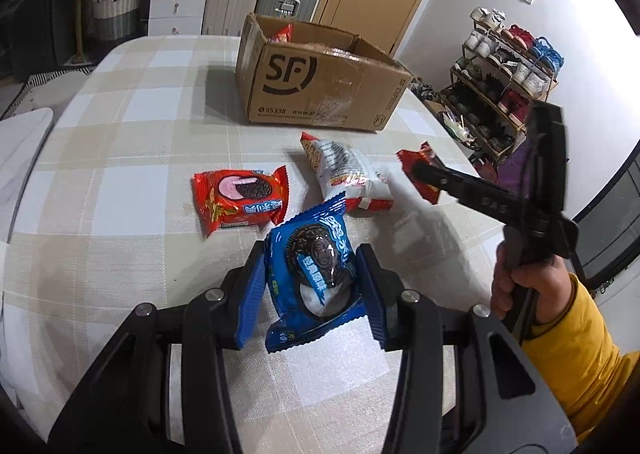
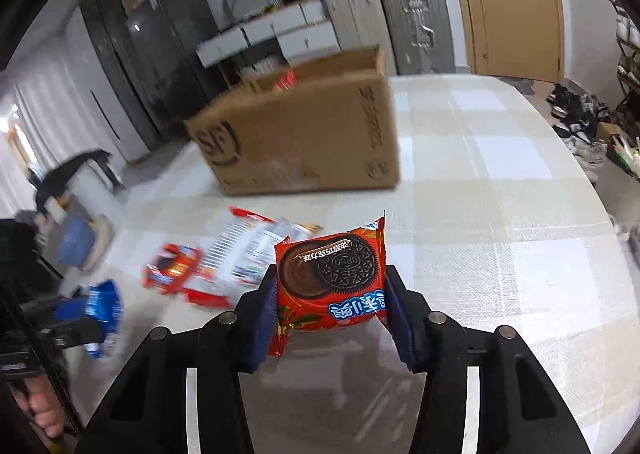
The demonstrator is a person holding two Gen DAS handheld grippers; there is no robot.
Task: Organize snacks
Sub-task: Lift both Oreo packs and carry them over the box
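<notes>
A blue Oreo packet (image 1: 310,274) is being clamped between the ribbed blue pads (image 1: 252,300) of the left gripper (image 1: 312,294), held above the checked tablecloth (image 1: 120,182). A red chocolate Oreo packet (image 2: 334,286) is being gripped by the right gripper (image 2: 330,314), its fingers pressed against both sides. At 11 o'clock from the blue packet, 1 red strawberry Oreo packet (image 1: 242,200) is lying flat; at 1 o'clock, a white snack bag (image 1: 348,174). At 12 o'clock, the open cardboard box (image 1: 320,82) is being left standing.

Left hand-held gripper (image 1: 310,286) clamps blue cookie packet (image 1: 310,282) above checked table (image 1: 120,174).
</notes>
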